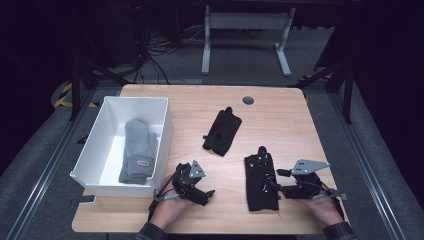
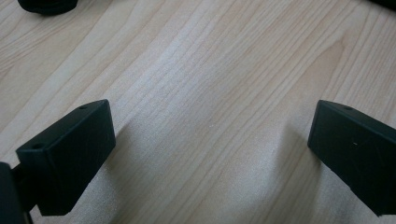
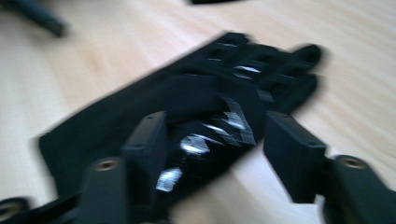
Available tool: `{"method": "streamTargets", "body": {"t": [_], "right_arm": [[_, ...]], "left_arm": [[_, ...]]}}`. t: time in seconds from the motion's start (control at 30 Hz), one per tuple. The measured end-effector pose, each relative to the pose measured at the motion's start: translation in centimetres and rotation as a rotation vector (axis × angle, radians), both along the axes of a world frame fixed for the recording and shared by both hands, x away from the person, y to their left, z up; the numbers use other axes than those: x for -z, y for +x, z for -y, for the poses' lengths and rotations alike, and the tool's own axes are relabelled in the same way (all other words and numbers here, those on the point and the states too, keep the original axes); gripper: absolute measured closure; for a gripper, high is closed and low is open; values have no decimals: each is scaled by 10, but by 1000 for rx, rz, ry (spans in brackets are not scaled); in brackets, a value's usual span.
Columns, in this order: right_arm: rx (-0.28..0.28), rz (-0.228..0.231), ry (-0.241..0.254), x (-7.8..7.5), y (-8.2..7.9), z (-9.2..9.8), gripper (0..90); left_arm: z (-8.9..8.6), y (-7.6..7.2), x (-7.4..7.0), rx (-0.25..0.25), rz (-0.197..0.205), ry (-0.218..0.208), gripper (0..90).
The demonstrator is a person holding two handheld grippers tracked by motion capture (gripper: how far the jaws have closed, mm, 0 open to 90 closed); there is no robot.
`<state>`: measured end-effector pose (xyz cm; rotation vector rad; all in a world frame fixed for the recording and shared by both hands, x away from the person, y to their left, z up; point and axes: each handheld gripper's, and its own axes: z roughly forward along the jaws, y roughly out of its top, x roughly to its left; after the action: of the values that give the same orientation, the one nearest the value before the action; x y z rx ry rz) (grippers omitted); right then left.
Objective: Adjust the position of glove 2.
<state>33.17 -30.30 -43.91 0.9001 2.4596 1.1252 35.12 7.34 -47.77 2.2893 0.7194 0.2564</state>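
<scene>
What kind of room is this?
Probably a lab or recording workshop: a wooden table stands amid dark curtains and tangled floor cables, and a person works on gloves with handheld grippers, like the right gripper.

Both forearms are reaching in from the near edge. The left claw (image 1: 209, 194) is lying low, its jaws standing wide apart with nothing between them. The right claw (image 1: 275, 186) is pointing leftward, its jaws parted too, the hand (image 1: 322, 206) gripping its body.
</scene>
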Motion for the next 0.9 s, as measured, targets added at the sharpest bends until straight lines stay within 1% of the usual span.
{"method": "streamTargets", "body": {"t": [0.13,0.17,0.2,0.27,0.3,0.33,0.37,0.4,0.43,0.47,0.5,0.53,0.57,0.6,0.67,0.73,0.77,0.83,0.9], "right_arm": [[83,-4,-4,6,8,19,306],[106,-12,-5,9,11,26,293],[134,-8,-8,12,13,31,261],[160,-13,-1,15,16,37,244],[168,-8,0,16,17,39,232],[182,-2,-5,18,17,41,229],[187,-6,-3,19,18,43,219],[196,-8,-4,22,19,43,205],[205,-7,-8,23,20,44,211],[218,-7,-15,25,20,43,209],[230,-6,-20,26,20,43,207],[235,-6,-27,27,20,42,207],[236,-10,-29,28,21,42,199],[240,-4,-28,29,20,42,196],[244,-3,-27,29,21,42,188],[241,-6,-29,29,21,41,173],[237,-6,-33,29,21,41,163],[229,-7,-39,30,20,40,154],[229,-8,-38,30,21,40,153]], "left_arm": [[-1,0,0,-8,2,-4,31],[-1,0,-1,-11,1,-4,35],[-1,0,-2,-10,-1,-1,62],[-2,1,-4,-18,-7,0,114],[-2,1,-6,-29,-14,5,140],[-3,1,-7,-34,-20,0,171],[-3,2,-8,-35,-30,-2,191],[-3,3,-9,-37,-41,-11,226],[-4,3,-11,-34,-45,-21,272],[-4,4,-13,-35,-46,-23,315],[-4,5,-15,-38,-48,-31,363],[-3,6,-16,-41,-52,-38,430],[-3,8,-18,-40,-51,-42,477],[-1,10,-21,-44,-56,-46,537],[2,15,-25,-49,-63,-38,701],[4,19,-27,-52,-69,-41,848],[5,22,-28,-58,-74,-38,897],[9,29,-30,-69,-85,-34,900],[12,36,-34,-69,-88,-37,900]]}}
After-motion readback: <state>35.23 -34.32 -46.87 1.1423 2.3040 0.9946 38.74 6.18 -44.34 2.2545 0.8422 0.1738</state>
